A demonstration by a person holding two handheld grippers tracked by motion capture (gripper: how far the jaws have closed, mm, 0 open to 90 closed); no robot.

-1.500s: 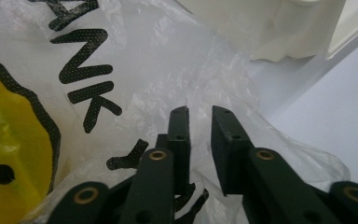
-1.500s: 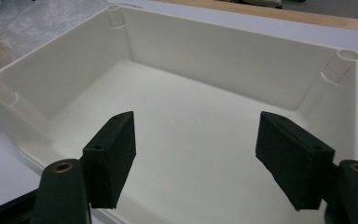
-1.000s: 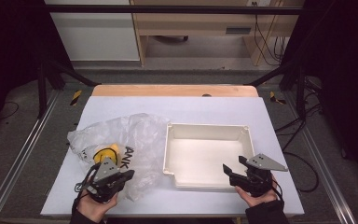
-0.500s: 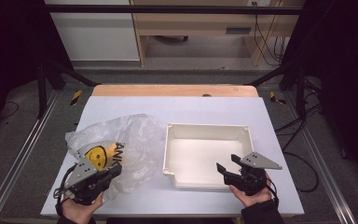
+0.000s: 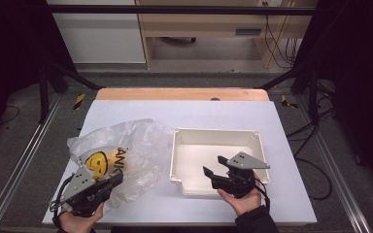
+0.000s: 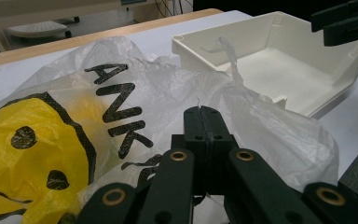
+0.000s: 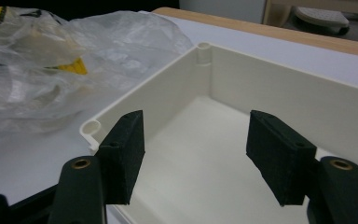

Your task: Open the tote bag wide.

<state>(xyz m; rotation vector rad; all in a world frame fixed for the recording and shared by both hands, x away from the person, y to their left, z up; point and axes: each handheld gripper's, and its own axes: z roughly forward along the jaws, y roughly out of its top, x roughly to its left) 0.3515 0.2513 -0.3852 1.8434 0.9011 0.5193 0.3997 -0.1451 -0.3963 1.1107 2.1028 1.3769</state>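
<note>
A crumpled clear plastic bag with a yellow smiley face and black lettering lies on the left of the white table. My left gripper sits at the bag's near edge. Its jaws are shut, and a thin wisp of the bag's film pokes out at their tip. An empty cream plastic tray stands to the right of the bag. My right gripper hovers over the tray's near left part, open with nothing between its pads. Past them are the tray's wall and the bag.
The white table top ends in a wooden strip at the far side. Metal frame rails run along both sides of the table. A shelf unit stands on the floor beyond. The right gripper also shows beyond the tray.
My left gripper has moved left and the bag's near edge has shifted with it. My right gripper has moved left, from the tray's near right corner to over its near left part.
</note>
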